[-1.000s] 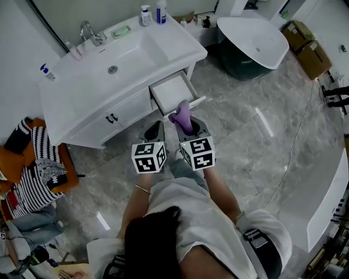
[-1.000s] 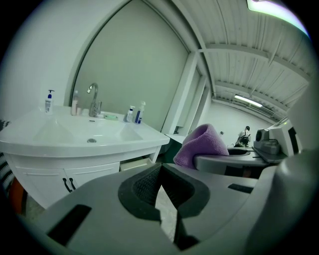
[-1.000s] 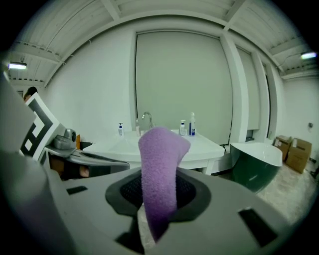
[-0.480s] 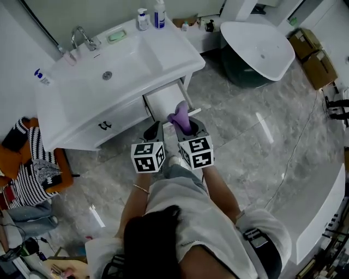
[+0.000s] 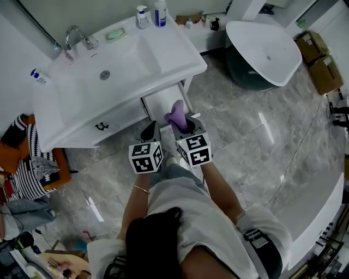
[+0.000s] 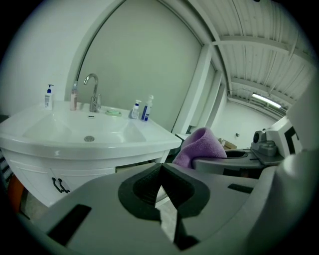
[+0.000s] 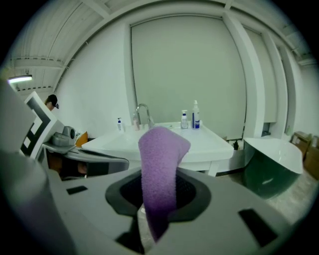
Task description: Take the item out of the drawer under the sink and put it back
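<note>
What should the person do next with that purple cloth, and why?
Probably ease the right tool forward and down, then let the purple cloth drop into the drawer. The cloth is pinched in that tool and held up near the drawer's front edge. The drawer stands pulled out just ahead, so putting the cloth back looks like the step left.

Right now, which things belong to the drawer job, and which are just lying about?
Job: purple towel, clamped in the right gripper; open drawer under the sink; left gripper, shut and empty.
Lying about: bottles near the tap; green dish; bathtub; cardboard boxes; striped cloth.
</note>
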Available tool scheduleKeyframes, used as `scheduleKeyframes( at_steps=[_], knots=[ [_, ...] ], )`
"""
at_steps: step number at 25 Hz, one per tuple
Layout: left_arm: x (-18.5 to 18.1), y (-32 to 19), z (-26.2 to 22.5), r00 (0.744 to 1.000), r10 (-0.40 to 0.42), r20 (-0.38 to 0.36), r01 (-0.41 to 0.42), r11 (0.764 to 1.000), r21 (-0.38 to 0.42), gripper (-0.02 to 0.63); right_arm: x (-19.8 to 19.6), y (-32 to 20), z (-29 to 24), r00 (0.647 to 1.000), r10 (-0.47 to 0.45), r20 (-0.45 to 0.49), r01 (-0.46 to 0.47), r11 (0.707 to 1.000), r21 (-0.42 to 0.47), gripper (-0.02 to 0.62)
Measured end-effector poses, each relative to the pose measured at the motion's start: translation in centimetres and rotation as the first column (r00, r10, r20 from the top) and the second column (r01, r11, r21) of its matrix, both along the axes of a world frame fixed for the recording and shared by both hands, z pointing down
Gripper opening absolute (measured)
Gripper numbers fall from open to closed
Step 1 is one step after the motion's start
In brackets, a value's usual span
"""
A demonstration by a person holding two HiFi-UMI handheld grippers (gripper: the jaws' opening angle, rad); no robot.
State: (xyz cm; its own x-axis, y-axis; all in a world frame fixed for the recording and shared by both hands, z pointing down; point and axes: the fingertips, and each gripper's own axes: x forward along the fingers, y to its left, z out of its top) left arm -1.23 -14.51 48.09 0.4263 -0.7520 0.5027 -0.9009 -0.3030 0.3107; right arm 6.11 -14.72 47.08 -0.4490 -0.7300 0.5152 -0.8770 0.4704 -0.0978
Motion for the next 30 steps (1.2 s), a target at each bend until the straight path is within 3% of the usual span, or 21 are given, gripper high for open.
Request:
scheduleKeyframes(
  at_steps=[7, 14, 30],
  knots=[
    [0.2, -1.2, 1.8, 1.0, -0.022, -0.009, 0.022, 1.0, -0.022, 0.003, 0.1, -0.8, 1.5, 0.999, -0.023, -0.029, 0.022, 0.999, -0.034, 0.103],
    [0.4, -3.1, 4.2, 1.0, 0.008, 0.008, -0.008, 0.999, -0.052, 0.003, -0.4, -2.7, 3.2, 1.0, 0.009, -0.016, -0.009, 0.998, -0.057, 0.102],
    [-0.1, -9.8, 12.7, 1.0, 0.027, 0.006, -0.025, 0.98, -0.197, 0.003, -1.4, -10.2, 12.3, 0.998, 0.055, -0.028, -0.059, 0.978, -0.199, 0.103]
  ],
)
